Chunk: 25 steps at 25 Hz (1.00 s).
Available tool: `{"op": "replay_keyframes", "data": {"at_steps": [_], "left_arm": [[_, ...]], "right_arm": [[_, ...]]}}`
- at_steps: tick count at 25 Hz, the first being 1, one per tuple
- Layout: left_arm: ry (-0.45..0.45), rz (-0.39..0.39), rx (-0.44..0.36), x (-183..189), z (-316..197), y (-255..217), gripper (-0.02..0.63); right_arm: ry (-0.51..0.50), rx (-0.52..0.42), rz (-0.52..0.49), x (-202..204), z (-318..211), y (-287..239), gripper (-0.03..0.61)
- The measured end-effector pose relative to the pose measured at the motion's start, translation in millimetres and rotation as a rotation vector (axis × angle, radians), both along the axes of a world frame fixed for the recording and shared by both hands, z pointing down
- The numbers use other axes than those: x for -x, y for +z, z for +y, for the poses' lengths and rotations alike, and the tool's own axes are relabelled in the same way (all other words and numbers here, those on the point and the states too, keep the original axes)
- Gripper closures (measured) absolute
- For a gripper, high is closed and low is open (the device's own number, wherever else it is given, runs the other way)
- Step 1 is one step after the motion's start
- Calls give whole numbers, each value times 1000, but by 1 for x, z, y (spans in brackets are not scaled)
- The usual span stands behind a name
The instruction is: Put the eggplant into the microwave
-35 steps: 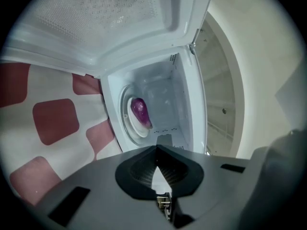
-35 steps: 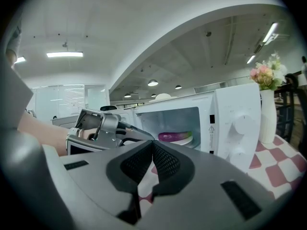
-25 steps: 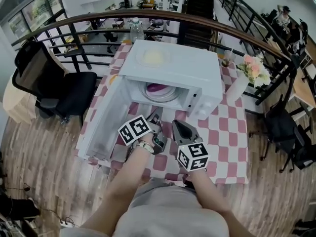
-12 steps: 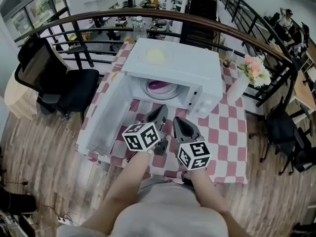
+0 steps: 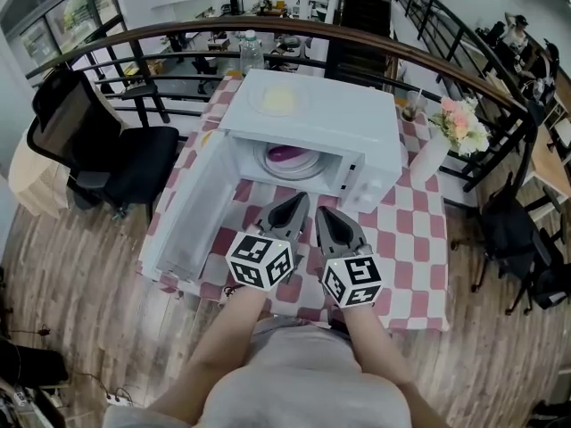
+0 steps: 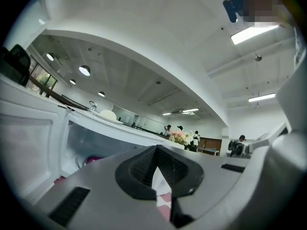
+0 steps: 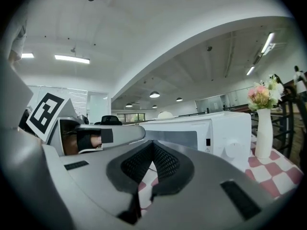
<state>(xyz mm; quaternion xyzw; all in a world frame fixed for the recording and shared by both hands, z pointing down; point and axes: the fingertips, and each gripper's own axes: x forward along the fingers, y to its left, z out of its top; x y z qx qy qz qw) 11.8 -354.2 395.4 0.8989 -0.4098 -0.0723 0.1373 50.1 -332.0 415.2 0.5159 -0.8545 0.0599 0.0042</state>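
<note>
The purple eggplant (image 5: pixel 284 153) lies on a white plate (image 5: pixel 306 171) inside the white microwave (image 5: pixel 312 119), whose door (image 5: pixel 190 214) hangs open to the left. In the left gripper view the eggplant (image 6: pixel 94 159) shows low in the cavity. My left gripper (image 5: pixel 293 201) and right gripper (image 5: pixel 326 214) hover side by side over the checked tablecloth in front of the opening, both pointing at it. Both are shut and hold nothing. The left gripper (image 6: pixel 156 150) has its jaws pressed together, and so has the right gripper (image 7: pixel 152 145).
A pale dish (image 5: pixel 278 102) rests on top of the microwave. A white vase of flowers (image 5: pixel 434 154) stands to its right on the red-checked table (image 5: pixel 406 257). A black chair (image 5: pixel 107 159) is at the left and a curved railing (image 5: pixel 268 27) runs behind.
My left gripper has rolled over, risen and shifted right, so it now sits level beside the right gripper. The right gripper has barely moved.
</note>
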Motion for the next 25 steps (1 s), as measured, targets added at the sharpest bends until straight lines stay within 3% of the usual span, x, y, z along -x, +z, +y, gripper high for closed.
{"op": "replay_keyframes", "data": {"at_steps": [10,19,25], "left_arm": [[18,-173,-136,-9,10,-1,612],[11,-224,-156,-8,11,-2,611],[3,-210,-160,-5,14,-6,612]], "right_arm": [[61,-83,43,-9,-1,-14,555],[61,-107,60,-5,-1,-17,555],[56,-114,68,-3,3,-19,555]]}}
